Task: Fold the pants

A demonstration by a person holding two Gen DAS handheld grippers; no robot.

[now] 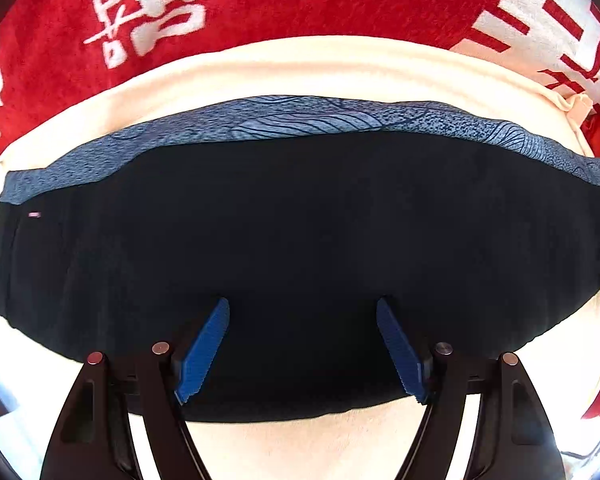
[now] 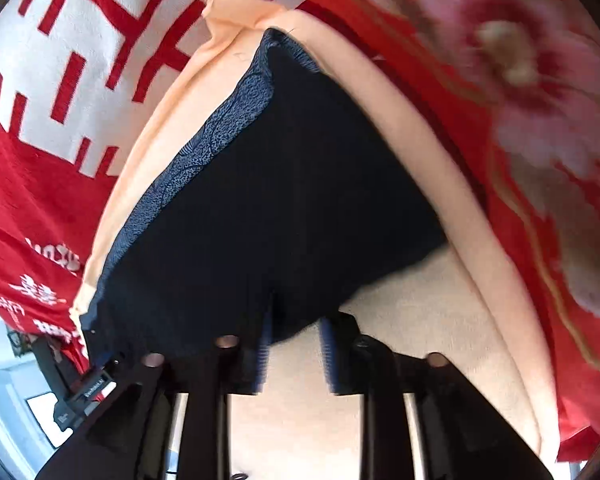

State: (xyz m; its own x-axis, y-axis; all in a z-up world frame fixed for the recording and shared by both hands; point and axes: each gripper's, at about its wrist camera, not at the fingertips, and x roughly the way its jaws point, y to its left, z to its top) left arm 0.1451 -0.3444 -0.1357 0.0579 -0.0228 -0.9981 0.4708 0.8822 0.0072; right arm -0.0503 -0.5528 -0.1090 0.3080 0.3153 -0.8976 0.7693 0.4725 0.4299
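Dark navy pants (image 1: 300, 240) lie folded flat on a cream cloth (image 1: 300, 68), with a blue patterned inner band (image 1: 284, 120) showing along their far edge. My left gripper (image 1: 303, 308) is open, its blue fingers (image 1: 204, 352) spread just above the pants' near part, holding nothing. In the right wrist view the same pants (image 2: 284, 200) lie on the cream cloth (image 2: 400, 360). My right gripper (image 2: 294, 354) is open and empty at the pants' near edge; this view is blurred.
A red blanket with white characters (image 1: 260, 4) lies beyond the cream cloth. A red floral blanket (image 2: 520, 100) lies to the right. The left gripper's body (image 2: 80, 396) shows at the lower left of the right wrist view.
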